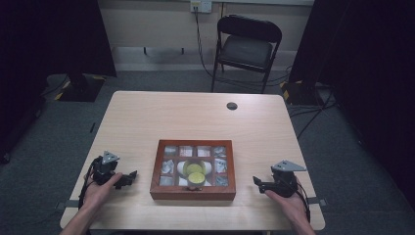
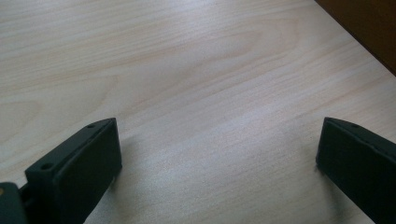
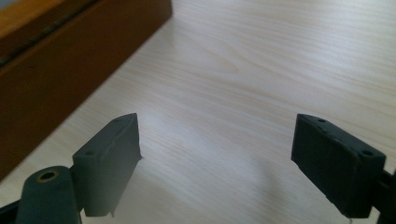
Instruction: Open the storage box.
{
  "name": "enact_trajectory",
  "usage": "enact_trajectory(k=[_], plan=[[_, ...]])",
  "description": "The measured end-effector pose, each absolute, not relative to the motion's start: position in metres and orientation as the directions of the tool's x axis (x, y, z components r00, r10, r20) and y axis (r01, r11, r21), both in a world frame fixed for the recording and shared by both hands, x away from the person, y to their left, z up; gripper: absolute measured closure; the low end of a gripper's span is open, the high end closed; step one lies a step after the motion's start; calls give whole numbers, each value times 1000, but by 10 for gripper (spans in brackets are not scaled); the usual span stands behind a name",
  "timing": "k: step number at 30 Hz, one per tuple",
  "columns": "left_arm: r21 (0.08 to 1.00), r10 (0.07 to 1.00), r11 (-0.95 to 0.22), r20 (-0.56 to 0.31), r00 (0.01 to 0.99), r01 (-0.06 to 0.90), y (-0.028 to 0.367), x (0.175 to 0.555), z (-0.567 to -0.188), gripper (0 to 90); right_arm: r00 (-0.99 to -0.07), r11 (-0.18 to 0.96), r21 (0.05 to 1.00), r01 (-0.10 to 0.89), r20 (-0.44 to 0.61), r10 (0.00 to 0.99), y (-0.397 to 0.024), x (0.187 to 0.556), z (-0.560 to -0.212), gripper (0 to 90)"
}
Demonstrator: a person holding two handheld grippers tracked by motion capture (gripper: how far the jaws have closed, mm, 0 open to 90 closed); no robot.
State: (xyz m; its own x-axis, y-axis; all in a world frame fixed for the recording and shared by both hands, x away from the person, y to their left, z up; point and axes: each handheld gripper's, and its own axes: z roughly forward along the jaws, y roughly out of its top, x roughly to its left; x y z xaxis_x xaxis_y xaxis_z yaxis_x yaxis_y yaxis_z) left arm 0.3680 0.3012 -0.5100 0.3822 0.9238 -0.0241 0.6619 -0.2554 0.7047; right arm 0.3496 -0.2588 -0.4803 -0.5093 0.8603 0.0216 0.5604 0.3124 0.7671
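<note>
A pale wooden table (image 1: pixel 195 117) seen from above. Near its front edge, at centre, sits a shallow wooden box (image 1: pixel 193 192) w/ a brown frame, split into small compartments. The outer compartments hold small pale, whitish items, too small to identify. In the larger middle compartment stand two round yellow-green pieces (image 1: pixel 195 175), one just behind the other, on a white part.

A person's forearms come in from the bottom. The left gripper (image 1: pixel 130 178) rests on the table just left of the box, jaws pointing toward it, spread wide, nothing between them. The right gripper (image 1: pixel 258 183) rests to the right of the box, a bit farther off, jaws also wide and empty, pointing at the box's side. Neither touches the box.

Behind the table: a dark folding chair (image 1: pixel 247 46) against the wall, cables on grey carpet.
</note>
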Motion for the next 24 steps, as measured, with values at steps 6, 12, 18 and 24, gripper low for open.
enact_trajectory(k=[6, 12, 18, 24], plan=[[705, 924, -255, -25, 382, 662, 301, 368, -510, 0, -548, 295, 787, 543, 66, 834, -251, 345, -471, 191], [706, 924, -251, -29, 381, 662, 301, 368, -510, 0, -601, 286, 810, 513, 101, 793, -242, 343, -463, 243], [705, 923, -255, -25, 383, 662, 301, 368, -510, 0, -631, 284, 821, 495, 115, 767, -235, 341, -454, 282], [703, 920, -263, -23, 391, 661, 302, 368, -510, 0, -657, 300, 825, 479, 110, 746, -228, 338, -448, 323]])
